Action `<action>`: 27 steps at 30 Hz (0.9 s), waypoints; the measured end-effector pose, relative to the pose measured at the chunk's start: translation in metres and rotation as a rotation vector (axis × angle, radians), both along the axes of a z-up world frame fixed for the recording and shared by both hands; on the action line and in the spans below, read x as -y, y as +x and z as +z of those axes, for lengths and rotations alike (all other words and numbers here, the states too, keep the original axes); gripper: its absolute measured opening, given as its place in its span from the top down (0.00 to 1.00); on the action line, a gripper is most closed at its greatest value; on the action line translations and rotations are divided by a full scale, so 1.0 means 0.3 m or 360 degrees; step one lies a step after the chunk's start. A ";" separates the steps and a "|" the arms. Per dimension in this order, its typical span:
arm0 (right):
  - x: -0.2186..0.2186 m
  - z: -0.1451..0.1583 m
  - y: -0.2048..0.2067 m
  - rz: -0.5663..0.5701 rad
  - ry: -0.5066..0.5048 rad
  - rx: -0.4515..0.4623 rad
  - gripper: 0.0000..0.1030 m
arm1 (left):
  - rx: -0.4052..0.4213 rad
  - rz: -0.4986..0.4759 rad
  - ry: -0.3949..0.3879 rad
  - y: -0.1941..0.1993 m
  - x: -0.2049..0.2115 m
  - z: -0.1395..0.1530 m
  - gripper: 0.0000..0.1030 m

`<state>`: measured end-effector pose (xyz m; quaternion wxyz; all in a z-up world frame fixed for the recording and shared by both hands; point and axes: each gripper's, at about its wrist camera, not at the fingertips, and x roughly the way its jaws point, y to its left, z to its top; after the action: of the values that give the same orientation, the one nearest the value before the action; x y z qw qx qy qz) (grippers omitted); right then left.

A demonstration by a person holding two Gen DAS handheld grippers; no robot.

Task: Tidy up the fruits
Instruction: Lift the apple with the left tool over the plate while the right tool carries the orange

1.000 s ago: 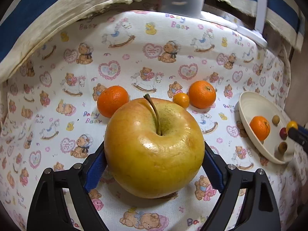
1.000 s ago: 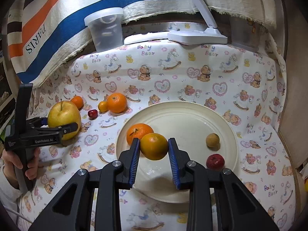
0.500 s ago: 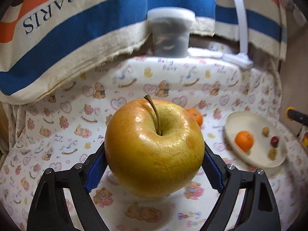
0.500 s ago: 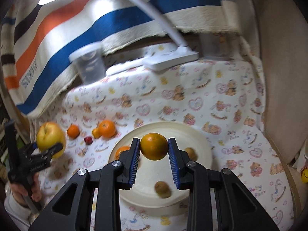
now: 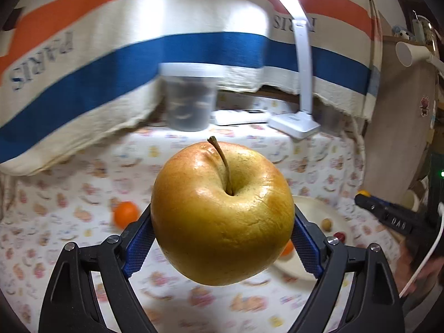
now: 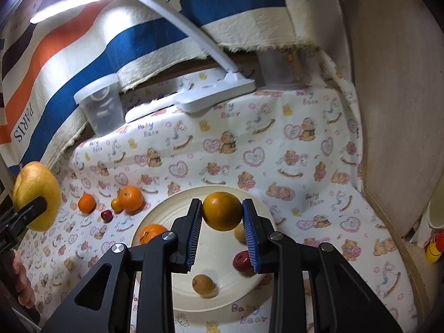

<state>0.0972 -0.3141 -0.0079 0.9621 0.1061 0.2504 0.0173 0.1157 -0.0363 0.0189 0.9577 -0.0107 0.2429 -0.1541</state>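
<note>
Both grippers have lifted since a second ago: apple and orange were low over the cloth and plate, now both hang clear above them.

Left gripper (image 5: 222, 238): black frame, ribbed blue pads, fingers spread wide and clamped on the apple (image 5: 222, 216), frame centre. Apple is big, round, yellow-gold with a russet blush, glossy, faintly wrinkled skin, stem up.

Right gripper (image 6: 222, 222): same build, fingers narrow, pinching a round dimpled orange (image 6: 222, 211) above the plate (image 6: 177, 285).

Plate is round, cream, glossy, shallow, lower centre of the right view. On it: a tangerine (image 6: 152, 231) at the left rim, a tan longan-like ball (image 6: 203, 283) near the front, a dark red fruit (image 6: 241, 260) and another tan ball (image 6: 239, 233), both partly behind the right finger.

Left of the plate on the bench cloth (image 6: 291, 144) (white cotton, teddy-bear and heart print): a larger tangerine (image 6: 131, 198) touching a small yellow-orange fruit (image 6: 116, 204), a small red fruit (image 6: 106, 215), a smaller tangerine (image 6: 86, 202).

Far edge: clear lidded plastic tub (image 6: 101, 109), white lamp base (image 6: 216, 94), striped woven towel (image 6: 83, 63) behind.
</note>
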 end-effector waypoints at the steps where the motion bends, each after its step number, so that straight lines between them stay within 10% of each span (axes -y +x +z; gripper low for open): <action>1: 0.010 0.004 -0.001 -0.0020 0.0006 0.0009 0.70 | 0.0001 -0.0019 0.0002 0.010 0.027 0.006 0.15; 10: 0.044 -0.024 0.034 -0.0083 0.0011 -0.0058 0.70 | -0.0031 -0.0212 0.0022 0.114 0.285 0.023 0.15; 27: 0.114 -0.110 0.105 -0.0193 0.0071 -0.0175 0.70 | -0.0508 -0.0310 0.0069 0.328 0.471 -0.197 0.15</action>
<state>0.1288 -0.3485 -0.0409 0.9437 0.1434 0.2954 -0.0411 0.2141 -0.1775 -0.0403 0.8875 0.0092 0.3949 -0.2372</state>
